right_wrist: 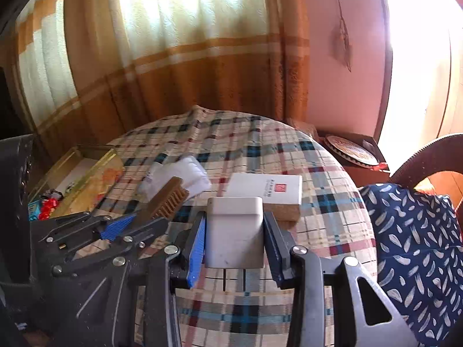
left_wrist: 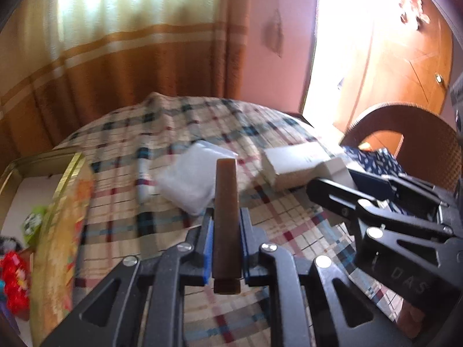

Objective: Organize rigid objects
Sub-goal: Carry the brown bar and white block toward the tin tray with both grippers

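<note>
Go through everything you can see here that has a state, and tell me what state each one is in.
Left gripper: shut on the brown brush.
Brown brush: held off the table.
Right gripper: shut on the white block.
White block: held between the fingers.
Gold tin: open.
White box: closed, lying flat.

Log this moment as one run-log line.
left gripper: shut on brown brush | right gripper: shut on white block | both above plaid tablecloth | gold tin: open
</note>
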The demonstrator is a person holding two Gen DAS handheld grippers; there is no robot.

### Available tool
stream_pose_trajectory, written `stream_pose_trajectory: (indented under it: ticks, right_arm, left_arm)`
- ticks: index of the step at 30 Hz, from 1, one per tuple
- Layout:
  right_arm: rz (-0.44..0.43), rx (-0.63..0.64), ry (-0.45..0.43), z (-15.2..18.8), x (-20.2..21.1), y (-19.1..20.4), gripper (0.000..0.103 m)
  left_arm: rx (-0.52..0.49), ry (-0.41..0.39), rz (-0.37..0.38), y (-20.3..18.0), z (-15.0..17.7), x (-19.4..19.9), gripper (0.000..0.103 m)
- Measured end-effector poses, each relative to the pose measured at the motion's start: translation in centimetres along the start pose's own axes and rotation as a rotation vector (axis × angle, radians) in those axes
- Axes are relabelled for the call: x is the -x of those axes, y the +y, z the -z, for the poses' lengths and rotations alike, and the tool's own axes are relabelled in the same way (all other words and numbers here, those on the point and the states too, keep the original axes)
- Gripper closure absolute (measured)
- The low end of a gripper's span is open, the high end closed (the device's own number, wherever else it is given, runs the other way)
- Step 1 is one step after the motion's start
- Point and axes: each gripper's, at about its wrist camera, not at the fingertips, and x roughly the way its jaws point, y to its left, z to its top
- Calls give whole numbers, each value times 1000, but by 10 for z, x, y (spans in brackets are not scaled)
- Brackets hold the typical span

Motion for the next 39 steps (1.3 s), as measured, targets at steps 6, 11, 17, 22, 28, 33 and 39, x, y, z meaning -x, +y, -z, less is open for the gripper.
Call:
stream_pose_trajectory:
  ticks: [6, 11, 17, 22, 28, 33, 39]
  right_arm:
    - [-47, 16, -52, 1, 8, 14, 63]
    - [-64, 22, -63, 2, 8, 20, 63]
    - [-80, 42, -83, 2, 11, 29, 63]
    - [-92, 51, -102, 3, 14, 34, 63]
    - [-110, 62, -130, 4, 20, 40, 63]
    - [-125, 73, -144, 6, 22, 49, 63]
    - [-137, 115, -155, 9, 24, 63, 63]
  left_arm:
    - [97, -55, -74, 27, 7, 21, 90]
    - [136, -97, -118, 39, 15, 36, 90]
    - [96, -173, -190, 33, 20, 54, 90]
    - [94, -188, -199, 36, 23, 61, 90]
    - [119, -205, -214, 41, 28, 69, 90]
    - [150, -212, -222, 48, 30, 72, 90]
    - [184, -231, -235, 56, 34, 77, 90]
